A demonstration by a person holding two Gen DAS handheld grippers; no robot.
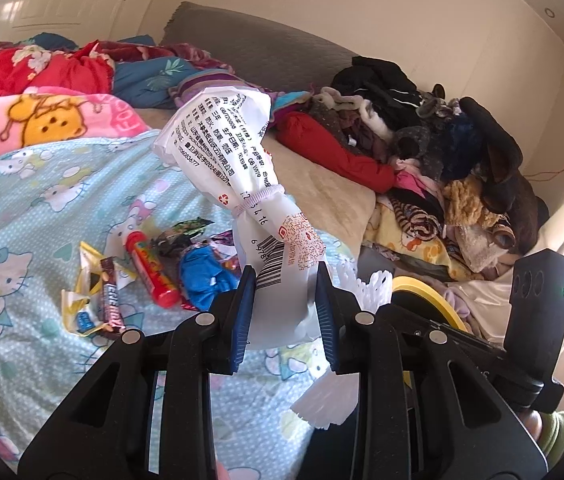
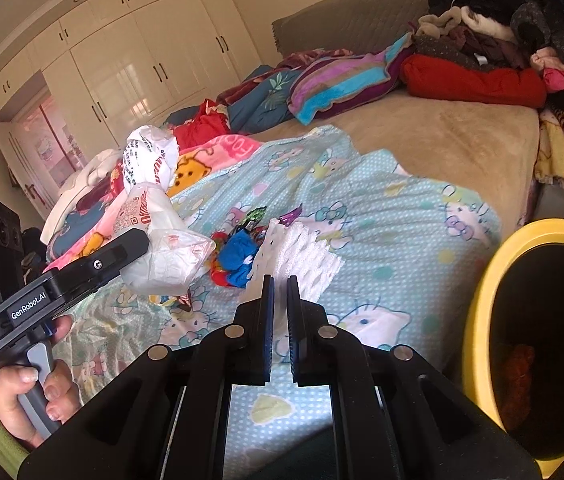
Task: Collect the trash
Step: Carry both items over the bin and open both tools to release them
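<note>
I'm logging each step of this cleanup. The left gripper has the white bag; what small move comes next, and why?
Probably swing the left gripper, shut on the white bag above the bedsheet, right toward the yellow bin and release, since the bin is open beside the bed.

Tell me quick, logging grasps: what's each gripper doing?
Left gripper: shut on the white printed plastic bag.
Right gripper: shut on the white foam net sleeve.

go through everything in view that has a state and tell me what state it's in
Left gripper: shut on white printed plastic bag, lifted off bed.
Right gripper: shut on white foam net.
Yellow-rimmed bin: open.
Red tube: lying flat.
</note>
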